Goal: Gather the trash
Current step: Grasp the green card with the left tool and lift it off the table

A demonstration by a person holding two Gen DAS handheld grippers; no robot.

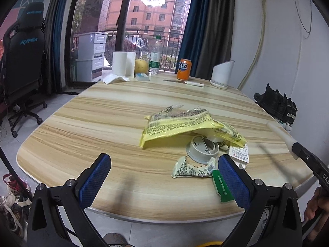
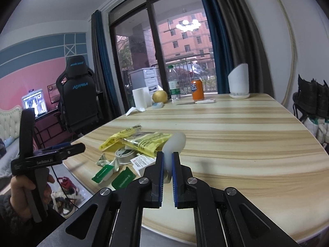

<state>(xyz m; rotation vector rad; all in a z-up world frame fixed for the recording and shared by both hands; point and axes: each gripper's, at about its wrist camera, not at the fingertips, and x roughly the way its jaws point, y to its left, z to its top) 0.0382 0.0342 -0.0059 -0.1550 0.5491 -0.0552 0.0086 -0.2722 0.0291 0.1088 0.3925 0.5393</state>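
Pale striped wooden table (image 1: 86,135) underneath, rounded near edge closest. Nearest of all, left gripper (image 1: 164,158) hovering just over that edge with jaws spread wide and nothing between the blue pads (image 1: 94,177). To its right, right gripper (image 2: 167,156) clamped tight on the near end of a thin white plastic strip (image 2: 175,142), lifted clear of the wood and pointing away. Just beyond the left tool, the trash in a loose heap: green sachet (image 1: 223,187) right by the table edge, crumpled printed wrapper (image 1: 191,169) beside it, white label card (image 1: 239,153), grey round lid (image 1: 202,148) half tucked under a big yellow wrapper (image 1: 185,123). No bin anywhere in either view (so no telling where the strip should go). Risks, as a judgement only: held by one end alone, likely to pivot or slide out of the pads on a quick swing; long free end liable to sweep the light wrappers off the near edge; wide left jaws apt to shove the heap instead of pinching a single piece. Farther off, knife (image 1: 191,83), orange can (image 1: 184,69), water bottle (image 1: 155,58), pear (image 1: 141,65), paper roll (image 1: 120,63); behind those, balcony window and curtains.
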